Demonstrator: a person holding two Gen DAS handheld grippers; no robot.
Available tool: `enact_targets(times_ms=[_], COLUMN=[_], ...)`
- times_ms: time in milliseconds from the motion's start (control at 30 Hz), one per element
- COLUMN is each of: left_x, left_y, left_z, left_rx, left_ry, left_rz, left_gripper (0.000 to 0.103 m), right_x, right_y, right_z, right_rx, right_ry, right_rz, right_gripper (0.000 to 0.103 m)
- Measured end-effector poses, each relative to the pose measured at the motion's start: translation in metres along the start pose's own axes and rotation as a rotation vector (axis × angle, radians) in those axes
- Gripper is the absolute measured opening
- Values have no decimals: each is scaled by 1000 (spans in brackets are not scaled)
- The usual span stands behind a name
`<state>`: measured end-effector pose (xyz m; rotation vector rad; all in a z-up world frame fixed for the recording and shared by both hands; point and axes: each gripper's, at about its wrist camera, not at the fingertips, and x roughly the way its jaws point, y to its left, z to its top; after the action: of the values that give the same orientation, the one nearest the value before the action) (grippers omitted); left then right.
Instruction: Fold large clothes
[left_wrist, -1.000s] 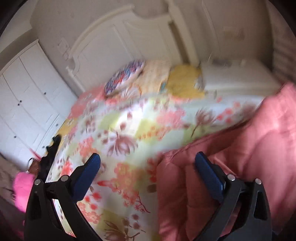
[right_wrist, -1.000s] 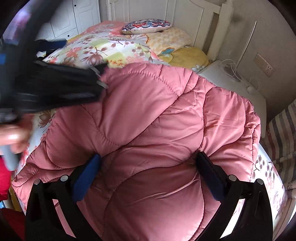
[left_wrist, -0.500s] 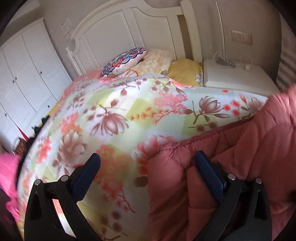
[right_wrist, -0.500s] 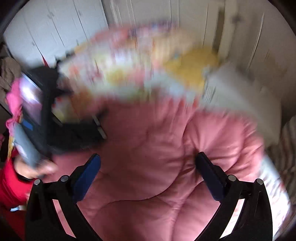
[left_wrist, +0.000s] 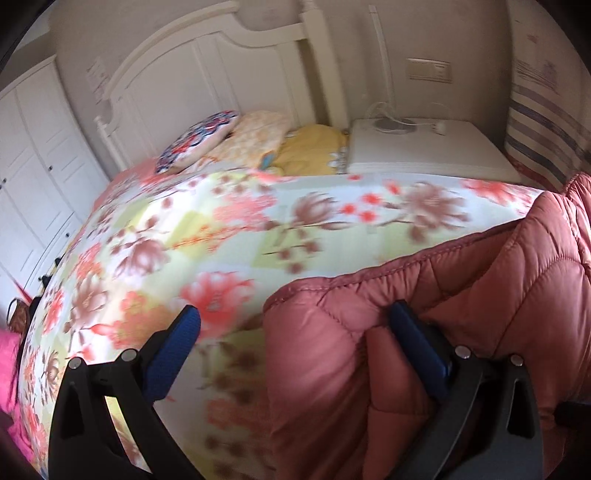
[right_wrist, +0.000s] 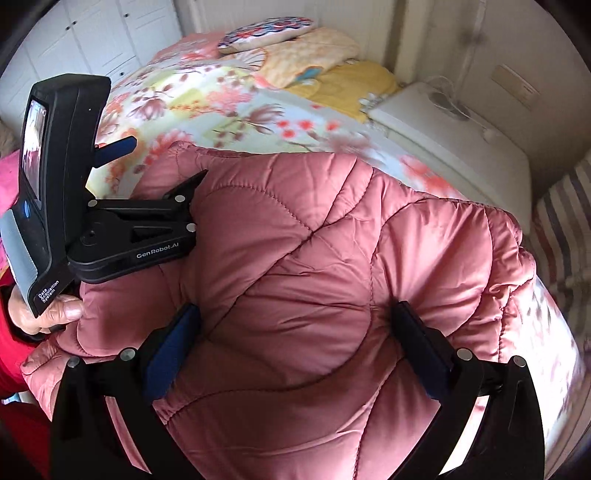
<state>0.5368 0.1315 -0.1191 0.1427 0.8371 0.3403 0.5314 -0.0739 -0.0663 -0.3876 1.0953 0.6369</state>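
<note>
A puffy pink quilted jacket (right_wrist: 295, 258) lies bunched near the foot edge of the floral-covered bed (left_wrist: 221, 229), seemingly not yet neatly folded. Left gripper (left_wrist: 291, 332) and right gripper (right_wrist: 295, 325) both hang spread, holding nothing.

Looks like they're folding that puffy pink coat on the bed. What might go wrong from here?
Both grippers are wide open, so nothing holds the pink quilted jacket. The left gripper sits half over the floral bedspread, so closing may pinch that instead. The right gripper presses on a bulging panel; slippery padding could slide out or spring back. The jacket's right side lies near the bed edge and may slip off.
</note>
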Motion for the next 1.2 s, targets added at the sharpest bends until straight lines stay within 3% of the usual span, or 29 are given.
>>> enact_targets(times_ms=[233,367,433,500,567,633,800,900,967,1100,1200], left_x=[-19,-21,-21,-22,-24,-28,-74,-115,-129,-109,-91], left_y=[-61,-59,-57,-55,-54,-45,-4,7,-6,-38,-37], left_z=[4,2,1,1,2,5,12,3,-6,-26,-35], left_rx=[74,47,43,43,44,40,25,50,114,207,165], left_ry=[-30,-18,-10,-10,-6,-7,-43,-102,-127,-67,-31], left_rz=[-72,-94,-101,-106,-119,-118,-98,-111,-73,-1,-17], left_gripper=[101,101,101,101,101,101,101,101,101,101,101], right_x=[-36,-101,-112,-107,-74,-53,-55,-53,-54,-67,-94], right_y=[-38,-18,0,21,31,39,40,39,40,43,39], right_z=[-46,-75,-89,-99,-108,-115,-110,-112,-113,-115,-119], right_rx=[140,158,129,85,62,39,39,48,66,99,127], right_ry=[-64,-184,-175,-159,-58,-81,-37,-48,-64,-110,-172], right_rz=[-69,-78,-116,-155,-218,-272,-278,-279,-281,-283,-240], right_gripper=[98,98,98,98,99,99,99,99,99,99,99])
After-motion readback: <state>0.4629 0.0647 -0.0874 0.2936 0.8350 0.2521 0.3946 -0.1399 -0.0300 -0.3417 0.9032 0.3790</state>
